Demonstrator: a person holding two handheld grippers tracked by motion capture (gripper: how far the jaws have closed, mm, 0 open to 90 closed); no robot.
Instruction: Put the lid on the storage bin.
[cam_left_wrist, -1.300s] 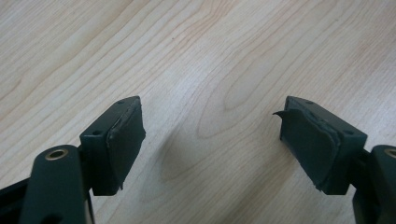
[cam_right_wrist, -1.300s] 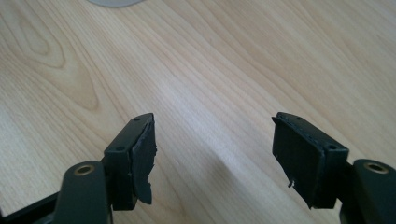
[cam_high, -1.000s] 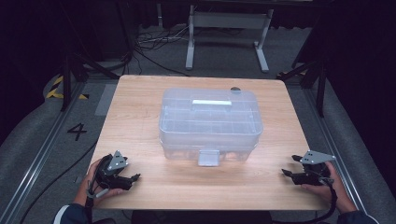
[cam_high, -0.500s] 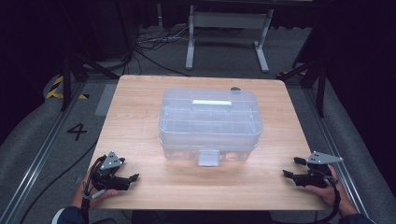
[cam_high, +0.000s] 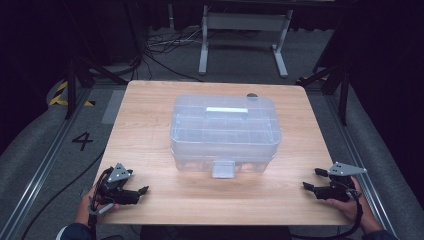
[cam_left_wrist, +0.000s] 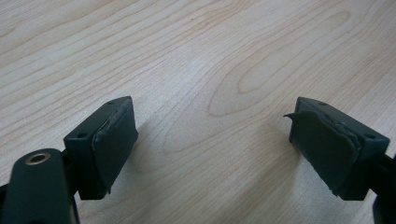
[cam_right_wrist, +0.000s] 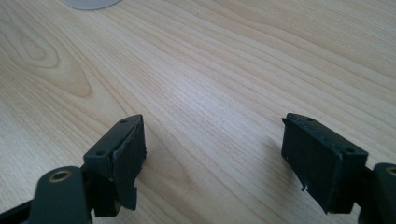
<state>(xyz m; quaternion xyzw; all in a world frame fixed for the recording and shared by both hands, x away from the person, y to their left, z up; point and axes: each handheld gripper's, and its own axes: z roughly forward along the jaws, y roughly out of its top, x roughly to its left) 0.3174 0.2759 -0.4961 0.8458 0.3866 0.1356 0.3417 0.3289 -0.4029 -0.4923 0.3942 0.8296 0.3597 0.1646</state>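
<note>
Fingers (cam_left_wrist: 109, 149) spread on bare wood, box (cam_high: 225, 132) well apart.

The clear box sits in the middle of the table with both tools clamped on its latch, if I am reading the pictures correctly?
Not quite. The clear box does sit in the middle of the table, but neither tool touches its latch. The high view shows the left tool and right tool near the front corners, apart from the box, jaws open with nothing between them.

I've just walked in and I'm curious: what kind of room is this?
Probably a lab or recording studio, not a home: a lone wooden table holding a clear plastic box, dark curtains around it, cables on grey floor, and a metal stand behind.
</note>
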